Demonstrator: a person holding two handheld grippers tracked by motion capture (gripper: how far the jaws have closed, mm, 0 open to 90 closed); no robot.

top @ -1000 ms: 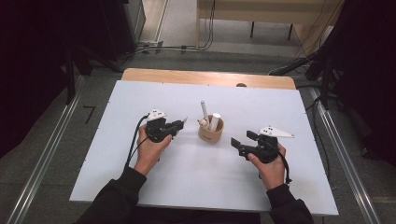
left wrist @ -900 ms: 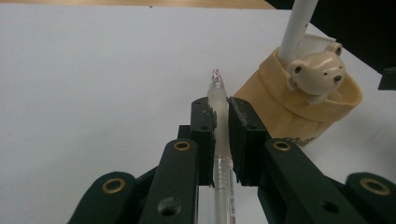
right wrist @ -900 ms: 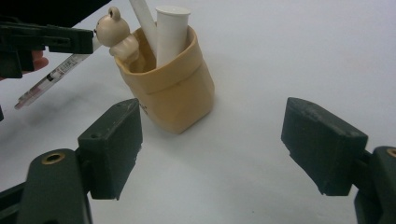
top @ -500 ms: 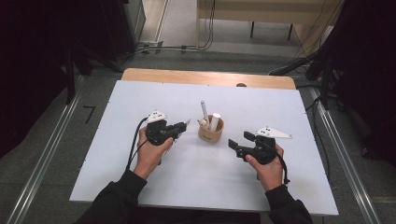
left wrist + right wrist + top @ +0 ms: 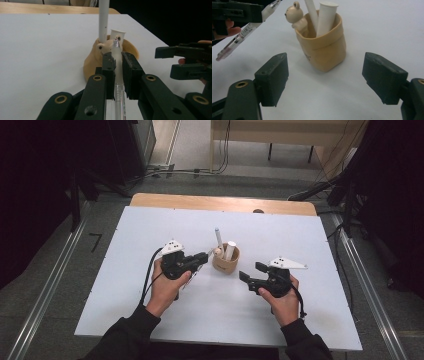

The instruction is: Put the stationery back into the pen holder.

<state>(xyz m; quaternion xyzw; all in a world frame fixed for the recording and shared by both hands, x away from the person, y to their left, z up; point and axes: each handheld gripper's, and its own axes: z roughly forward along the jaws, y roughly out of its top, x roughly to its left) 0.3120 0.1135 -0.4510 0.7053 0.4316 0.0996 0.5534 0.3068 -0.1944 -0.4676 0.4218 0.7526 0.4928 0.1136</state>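
- the left gripper (image 5: 117, 72) is clamped on a clear plastic pen with a silver tip (image 5: 117, 75), tip just beside the rim of the tan kraft-paper cup (image 5: 225, 261) — likely the pen is being brought for insertion.
- the cup sits mid-table on the white tabletop (image 5: 300, 240), holding a white stick (image 5: 218, 238), a white tube (image 5: 325, 17) and a small beige bear figure (image 5: 294, 13).
- the right gripper (image 5: 334, 77) faces the cup with jaws wide apart, empty — well placed to steady it.
- next move: tilt the pen upright and lower it into the free gap.

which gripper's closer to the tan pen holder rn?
Left. The left gripper, shut on a clear pen, sits right beside the pen holder; the right gripper waits open, farther back.
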